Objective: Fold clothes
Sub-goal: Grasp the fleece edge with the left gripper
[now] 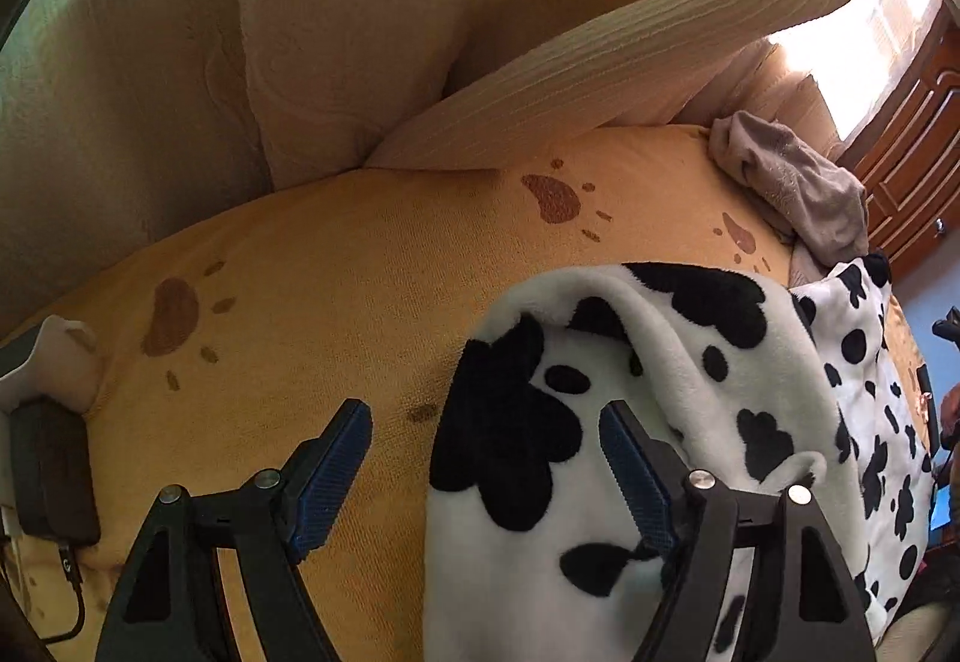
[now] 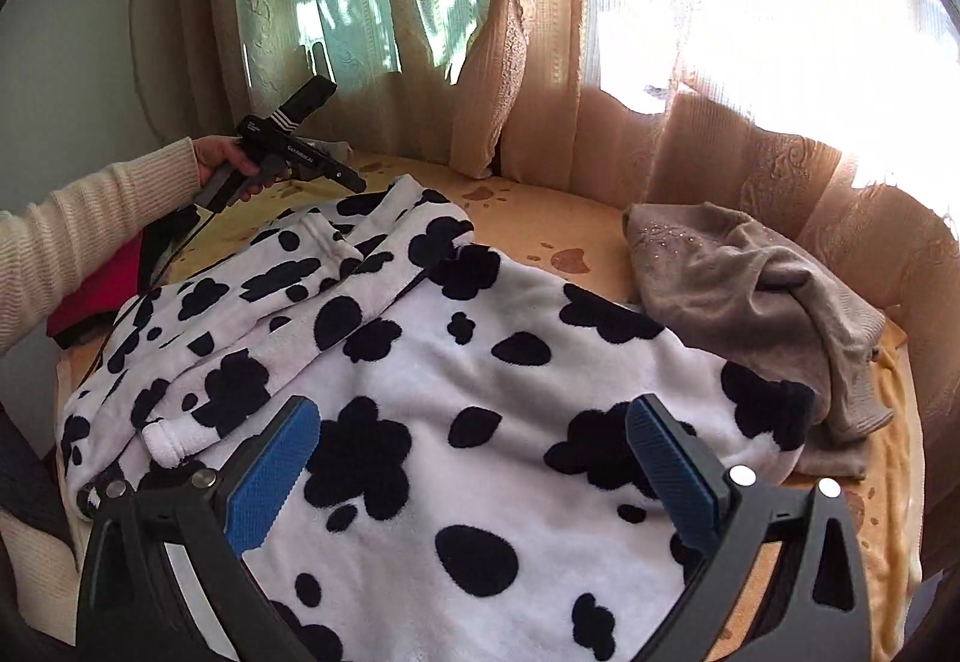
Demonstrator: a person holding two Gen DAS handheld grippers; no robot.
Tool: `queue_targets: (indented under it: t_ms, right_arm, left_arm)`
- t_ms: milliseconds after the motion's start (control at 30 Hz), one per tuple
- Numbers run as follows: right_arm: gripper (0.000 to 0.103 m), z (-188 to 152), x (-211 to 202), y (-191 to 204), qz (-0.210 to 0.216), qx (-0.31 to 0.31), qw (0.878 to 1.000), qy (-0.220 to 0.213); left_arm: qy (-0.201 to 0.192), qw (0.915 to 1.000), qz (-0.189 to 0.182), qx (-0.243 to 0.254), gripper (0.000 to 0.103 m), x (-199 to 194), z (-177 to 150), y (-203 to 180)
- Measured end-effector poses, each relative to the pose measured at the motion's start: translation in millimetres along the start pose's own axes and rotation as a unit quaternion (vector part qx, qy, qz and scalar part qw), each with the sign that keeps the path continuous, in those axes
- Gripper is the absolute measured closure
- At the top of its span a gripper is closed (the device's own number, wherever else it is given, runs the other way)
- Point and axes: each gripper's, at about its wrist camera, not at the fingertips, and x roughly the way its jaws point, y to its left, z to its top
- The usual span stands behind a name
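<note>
1. Left claw (image 1: 486, 458): jaws apart, gripping nothing. It hangs low over the near edge of the cow-print garment (image 1: 600, 422); one blue pad (image 1: 336, 470) stands over bare yellow cover (image 1: 300, 272), the other above the fleece, a spread that would suit taking the rolled edge between them.
2. Right claw (image 2: 474, 458): jaws likewise apart and empty, above the wide spotted panel, so the cloth stays in plain sight between the pads.
3. Cow-print garment (image 2: 456, 362): it lies on the yellow cover, partly doubled, with a sleeve (image 2: 270, 356) laid across its left side. The lie fits either a fold under way or one being smoothed; the pictures do not settle which.
4. Grey top (image 2: 750, 302): bunched at the far right, just touching the spotted fleece, seemingly set aside.
5. Person's hand (image 2: 225, 167): it grips the left tool's handle, holding it over the far left of the cover.
</note>
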Motion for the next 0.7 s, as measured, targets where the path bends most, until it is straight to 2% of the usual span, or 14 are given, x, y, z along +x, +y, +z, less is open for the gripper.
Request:
queue_targets:
  t_ms: [33,200,300,367,400,633,700]
  right_arm:
    - [0.000,0,3,-5,-0.003,0.005,1.000,0.000]
    - [0.000,0,17,-27,0.000,0.048,0.999,-0.010]
    - [0.000,-3,22,-33,0.005,0.067,0.998,-0.013]
    - [0.000,-4,24,-34,0.004,0.072,0.997,-0.015]
    - [0.000,-5,25,-35,0.001,0.073,0.997,-0.016]
    - [0.000,-1,11,-54,-0.053,0.074,0.995,-0.044]
    - [0.000,2,8,-62,-0.068,0.052,0.995,-0.050]
  left_arm:
    - [0.004,1.0000,-0.003,-0.001,0.023,8,0,2]
    - [-0.032,0.9991,-0.015,0.022,0.023,15,0,-4]
    - [-0.036,0.9989,-0.010,0.028,0.025,16,1,-7]
    - [-0.038,0.9987,-0.007,0.032,0.057,16,1,-9]
    - [-0.039,0.9986,-0.005,0.035,0.092,16,2,-10]
    - [-0.052,0.9979,-0.001,0.040,0.095,11,4,-17]
    - [-0.065,0.9970,-0.007,0.041,0.095,2,4,-20]
